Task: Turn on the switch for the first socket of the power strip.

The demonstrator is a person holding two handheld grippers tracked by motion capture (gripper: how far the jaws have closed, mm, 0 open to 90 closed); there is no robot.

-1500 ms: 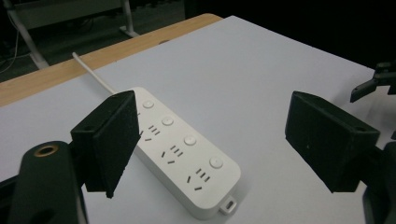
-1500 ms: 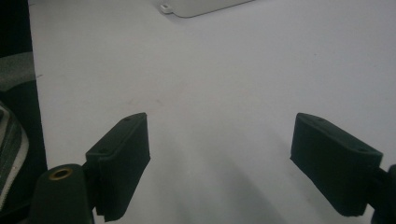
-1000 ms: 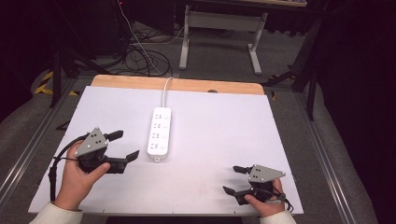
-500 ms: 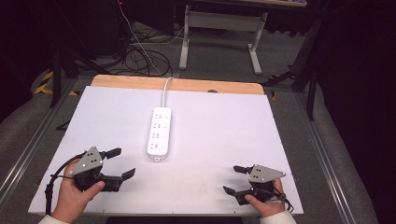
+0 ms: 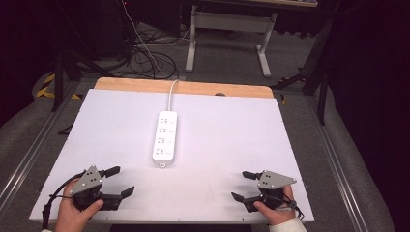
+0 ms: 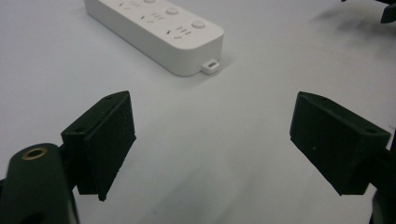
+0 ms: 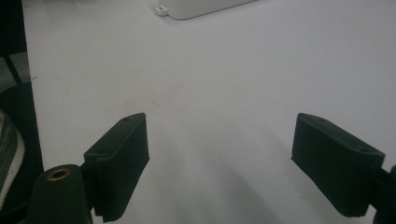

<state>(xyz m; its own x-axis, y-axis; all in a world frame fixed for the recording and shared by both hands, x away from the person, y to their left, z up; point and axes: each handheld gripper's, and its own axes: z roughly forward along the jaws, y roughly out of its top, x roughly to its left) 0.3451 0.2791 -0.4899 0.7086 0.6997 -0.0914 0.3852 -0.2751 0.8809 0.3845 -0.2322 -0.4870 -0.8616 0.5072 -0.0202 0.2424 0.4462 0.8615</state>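
White plastic is the material of the only object on the table: a power strip [image 5: 164, 137] that lies flat in the middle of the white tabletop [image 5: 232, 145], its length running away from the person. Its cord [image 5: 170, 91] goes from the far end over the wooden back edge of the table. No plug sits in any of its sockets, as far as the high view shows.

Both grippers rest near the front edge, well apart from the strip. The left gripper [image 5: 118, 181] is at the front left corner and the right gripper [image 5: 242, 185] at the front right corner, each held in one hand. The jaws of both stand wide apart and nothing is between them. In the left gripper view the near end of the power strip [image 6: 159, 32], with its small hanging tab, lies ahead of the open jaws. In the right gripper view the same end [image 7: 201, 6] is just visible at the top.

To my judgement, the work on the strip is not yet begun: nothing is grasped or touched. What is left is the whole approach and the handling itself.
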